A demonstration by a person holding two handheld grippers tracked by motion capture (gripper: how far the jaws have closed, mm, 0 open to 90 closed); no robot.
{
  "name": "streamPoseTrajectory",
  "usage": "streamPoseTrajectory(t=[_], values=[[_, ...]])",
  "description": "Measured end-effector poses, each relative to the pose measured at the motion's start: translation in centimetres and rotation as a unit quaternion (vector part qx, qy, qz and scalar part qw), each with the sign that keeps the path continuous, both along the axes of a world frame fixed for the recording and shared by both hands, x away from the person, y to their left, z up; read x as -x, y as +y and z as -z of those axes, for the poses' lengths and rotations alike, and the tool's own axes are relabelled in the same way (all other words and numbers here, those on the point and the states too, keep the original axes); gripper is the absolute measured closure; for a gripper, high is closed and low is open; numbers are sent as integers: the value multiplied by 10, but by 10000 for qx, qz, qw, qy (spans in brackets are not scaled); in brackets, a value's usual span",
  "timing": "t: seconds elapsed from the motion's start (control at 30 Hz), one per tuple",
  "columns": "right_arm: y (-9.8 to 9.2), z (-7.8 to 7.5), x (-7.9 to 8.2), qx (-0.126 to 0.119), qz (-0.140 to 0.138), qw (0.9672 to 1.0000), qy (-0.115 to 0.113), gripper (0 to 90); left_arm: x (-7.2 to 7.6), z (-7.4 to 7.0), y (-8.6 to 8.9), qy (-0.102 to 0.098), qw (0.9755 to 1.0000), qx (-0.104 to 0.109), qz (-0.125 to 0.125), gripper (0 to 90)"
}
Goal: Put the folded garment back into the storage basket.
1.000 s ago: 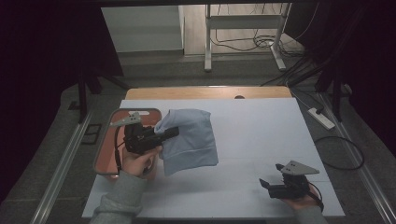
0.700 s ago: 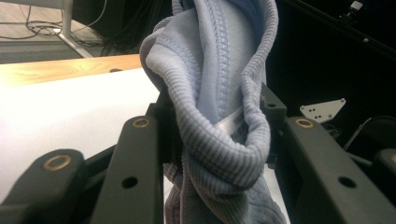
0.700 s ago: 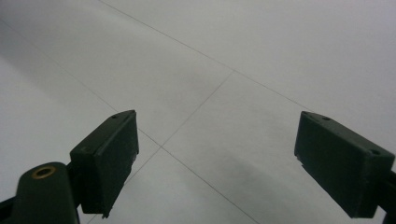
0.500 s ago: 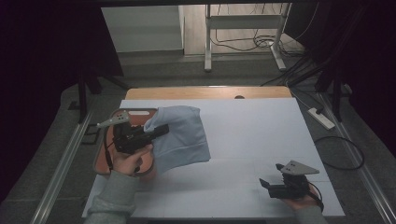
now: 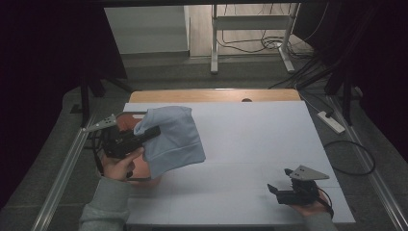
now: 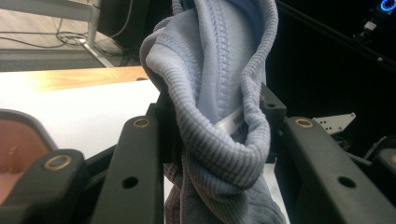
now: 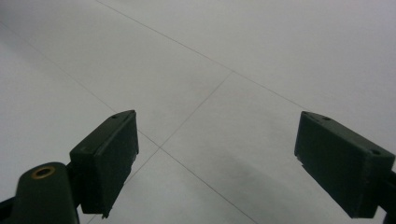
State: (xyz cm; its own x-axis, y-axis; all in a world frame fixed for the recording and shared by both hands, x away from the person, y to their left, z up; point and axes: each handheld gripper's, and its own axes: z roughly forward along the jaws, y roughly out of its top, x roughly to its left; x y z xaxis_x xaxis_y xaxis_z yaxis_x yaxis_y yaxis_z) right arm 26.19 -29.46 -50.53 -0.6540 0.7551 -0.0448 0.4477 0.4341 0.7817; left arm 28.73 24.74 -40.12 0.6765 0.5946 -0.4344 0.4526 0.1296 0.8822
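Cloth lifted in the left tongs

High view: left tongs are clenched on a pale blue ribbed knit garment, which hangs raised over the left part of the white paper-covered desk. The garment's lower edge drapes toward the desk near a shallow reddish-brown tray that sits at the desk's left edge, partly under the hand and the cloth. Right tongs rest low at the near right of the desk, well apart from the garment, with a grey three-cornered plate on top.

Left gripper view: the pale blue garment is bunched between the two black jaws, its ribbed hem and a stitched seam folded together, a small white label tucked inside the fold. The jaws press on the cloth from both sides. The rim of the reddish tray shows at lower left, with the white desk behind it.

Right gripper view: the right tongs are released, jaws standing wide apart with nothing between them, above the bare white desk crossed by thin creases.
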Motion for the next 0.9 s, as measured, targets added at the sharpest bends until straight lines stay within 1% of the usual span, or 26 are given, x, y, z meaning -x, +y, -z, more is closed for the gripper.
streamPoseTrajectory(t=[0.17,0.37,0.7,0.8,0.9], values=[[-1,-1,0,-39,28,10000,-22,142,4,-3,12,-71,9998,83,-139,624],[-1,-1,0,-43,32,10000,-15,142,6,-5,23,-111,9996,105,-234,624],[-1,0,0,-39,28,10000,-11,142,10,-5,38,-123,9989,207,-411,624],[0,0,0,-33,20,10000,-12,142,11,-5,43,-136,9987,208,-455,624],[-1,0,0,-37,27,10000,-7,142,12,-5,49,-152,9980,255,-553,624]])
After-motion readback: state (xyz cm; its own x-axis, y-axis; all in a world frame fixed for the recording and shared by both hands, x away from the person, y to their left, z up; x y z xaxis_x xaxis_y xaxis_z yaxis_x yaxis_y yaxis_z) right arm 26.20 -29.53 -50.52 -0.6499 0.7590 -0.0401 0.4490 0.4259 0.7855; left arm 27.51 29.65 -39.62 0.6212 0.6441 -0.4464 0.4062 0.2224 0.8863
